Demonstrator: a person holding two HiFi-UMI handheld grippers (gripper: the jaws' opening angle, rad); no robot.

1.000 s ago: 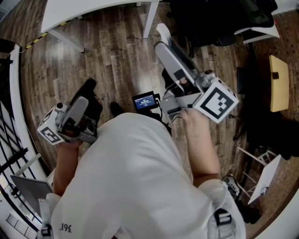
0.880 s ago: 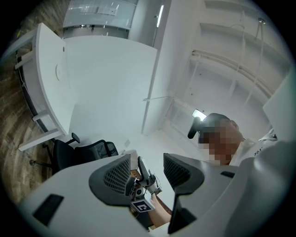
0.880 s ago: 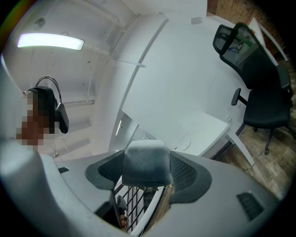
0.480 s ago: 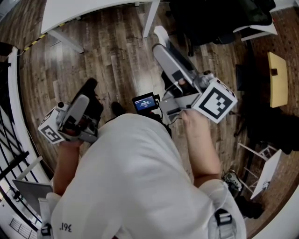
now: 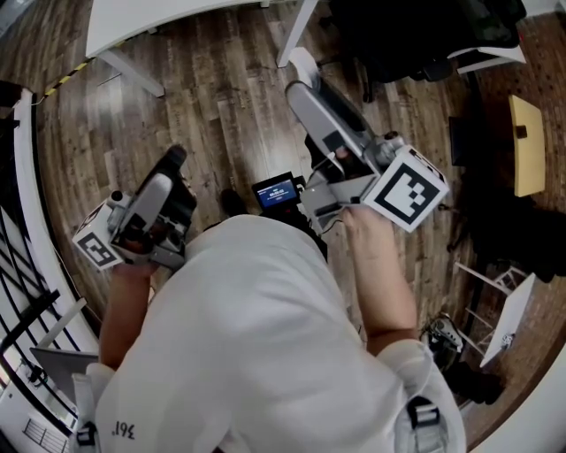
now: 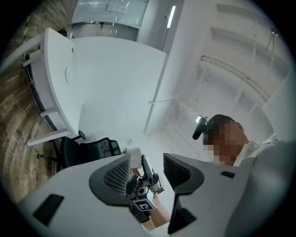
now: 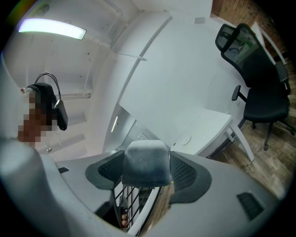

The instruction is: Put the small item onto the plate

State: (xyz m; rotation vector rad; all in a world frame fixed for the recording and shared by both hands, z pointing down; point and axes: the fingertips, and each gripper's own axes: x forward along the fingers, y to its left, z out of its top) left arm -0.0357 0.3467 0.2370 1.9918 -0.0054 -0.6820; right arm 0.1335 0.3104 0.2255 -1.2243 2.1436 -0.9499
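Note:
My right gripper (image 5: 303, 71) points away from me over the wooden floor, shut on a small pale grey rounded item (image 5: 301, 60). In the right gripper view the item (image 7: 145, 162) fills the gap between the dark jaws of the right gripper (image 7: 147, 170). My left gripper (image 5: 174, 161) is held low at my left side. In its own view the left gripper (image 6: 147, 163) is open with nothing between the jaws, and the right gripper's marker cube (image 6: 143, 205) shows through the gap. No plate shows in any view.
A white table (image 5: 177, 18) stands ahead, with a black office chair (image 7: 252, 78) near it. A black railing (image 5: 26, 301) runs along my left. A small lit screen (image 5: 276, 190) hangs at my chest. A yellow panel (image 5: 528, 146) lies at the right.
Both grippers keep almost the same pose. The head view has shifted slightly, so the floor and table sit a little further right.

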